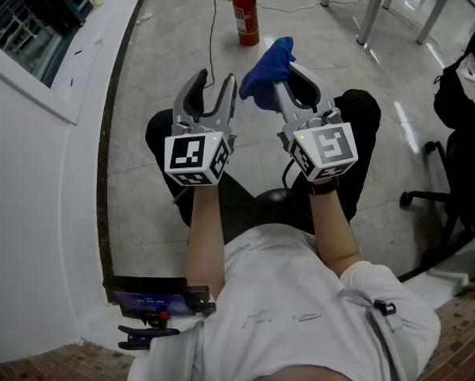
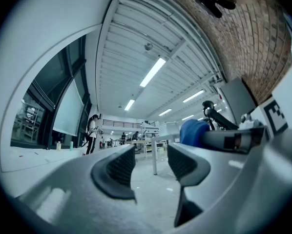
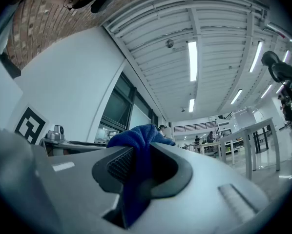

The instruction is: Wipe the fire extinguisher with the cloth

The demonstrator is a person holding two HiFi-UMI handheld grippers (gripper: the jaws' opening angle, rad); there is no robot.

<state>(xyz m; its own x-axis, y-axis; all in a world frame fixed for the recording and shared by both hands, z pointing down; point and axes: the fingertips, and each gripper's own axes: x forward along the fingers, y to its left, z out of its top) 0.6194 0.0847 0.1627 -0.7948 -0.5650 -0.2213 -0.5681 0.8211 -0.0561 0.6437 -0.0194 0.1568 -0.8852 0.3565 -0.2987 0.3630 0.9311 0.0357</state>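
Observation:
A red fire extinguisher (image 1: pixel 245 12) stands upright on the floor, well ahead of both grippers. My right gripper (image 1: pixel 279 79) is shut on a blue cloth (image 1: pixel 266 69), which bunches up above its fingertips; in the right gripper view the blue cloth (image 3: pixel 136 155) is pinched between the jaws. My left gripper (image 1: pixel 211 94) is held beside it, open, with nothing between its fingers (image 2: pixel 120 167). Both grippers are raised and point up and forward. The blue cloth (image 2: pixel 192 130) also shows at the right of the left gripper view.
A white wall and window ledge (image 1: pixel 71 86) run along the left. Table legs (image 1: pixel 372 6) stand at the back right, and a black office chair (image 1: pixel 460 133) at the right edge. A cable (image 1: pixel 214 22) trails on the floor near the extinguisher. A person (image 2: pixel 92 133) stands far off.

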